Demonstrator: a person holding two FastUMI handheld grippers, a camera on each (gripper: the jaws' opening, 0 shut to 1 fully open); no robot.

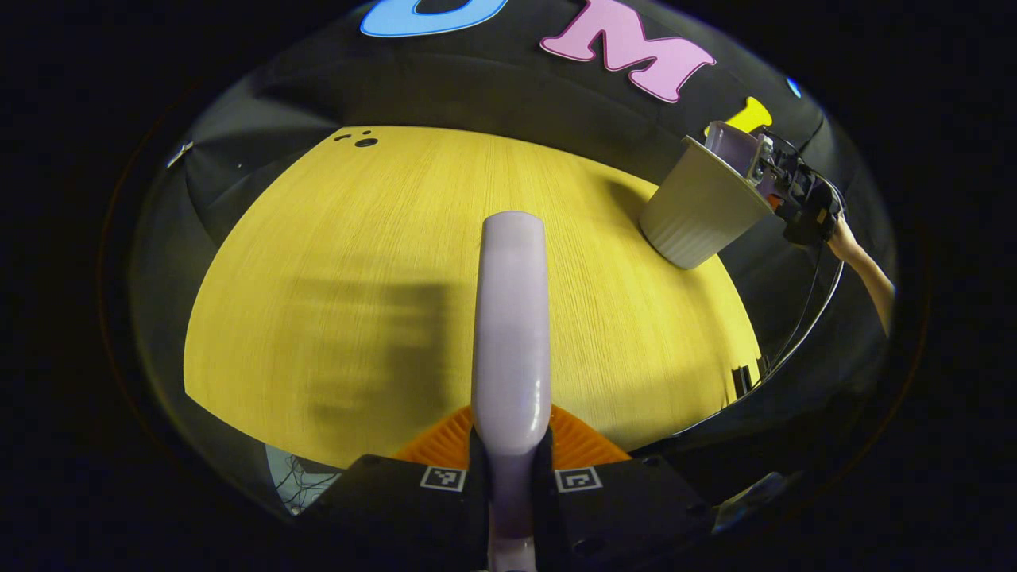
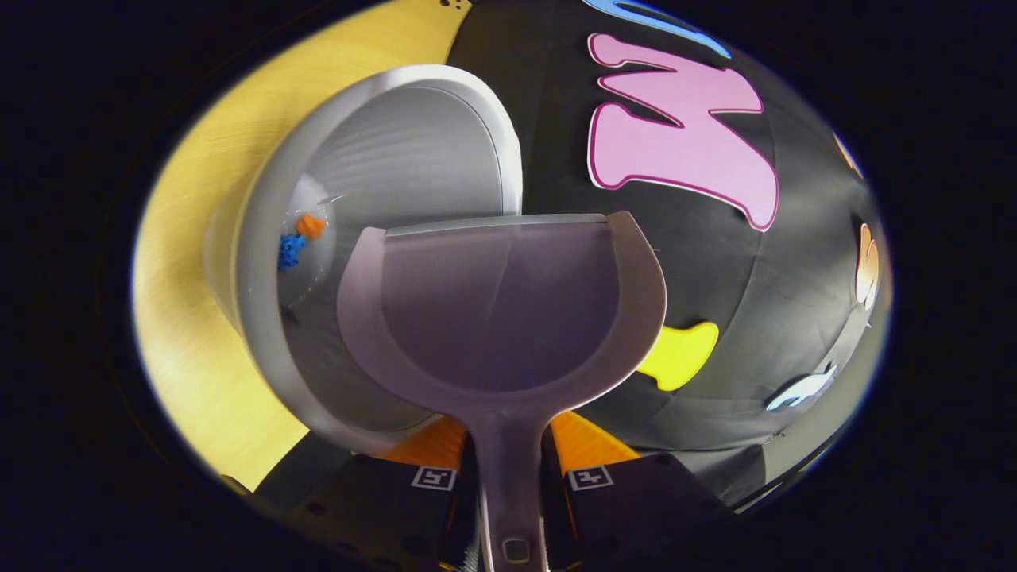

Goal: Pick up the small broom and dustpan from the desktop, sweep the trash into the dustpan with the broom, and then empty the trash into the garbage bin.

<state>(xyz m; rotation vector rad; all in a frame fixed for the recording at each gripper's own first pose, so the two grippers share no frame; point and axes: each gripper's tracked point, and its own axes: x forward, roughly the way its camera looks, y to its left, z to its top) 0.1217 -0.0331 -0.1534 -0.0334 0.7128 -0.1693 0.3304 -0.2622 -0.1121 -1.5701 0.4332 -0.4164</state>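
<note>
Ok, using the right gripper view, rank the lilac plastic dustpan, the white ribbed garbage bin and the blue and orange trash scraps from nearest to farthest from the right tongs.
1. Lilac plastic dustpan: its handle is clamped in the right tongs, centre.
2. White ribbed garbage bin: just beyond the pan's lip, upper left.
3. Blue and orange trash scraps: deep inside the bin, left.

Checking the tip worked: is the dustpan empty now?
Empty: the lilac plastic dustpan shows bare; blue and orange scraps lie inside the white ribbed bin.
</note>
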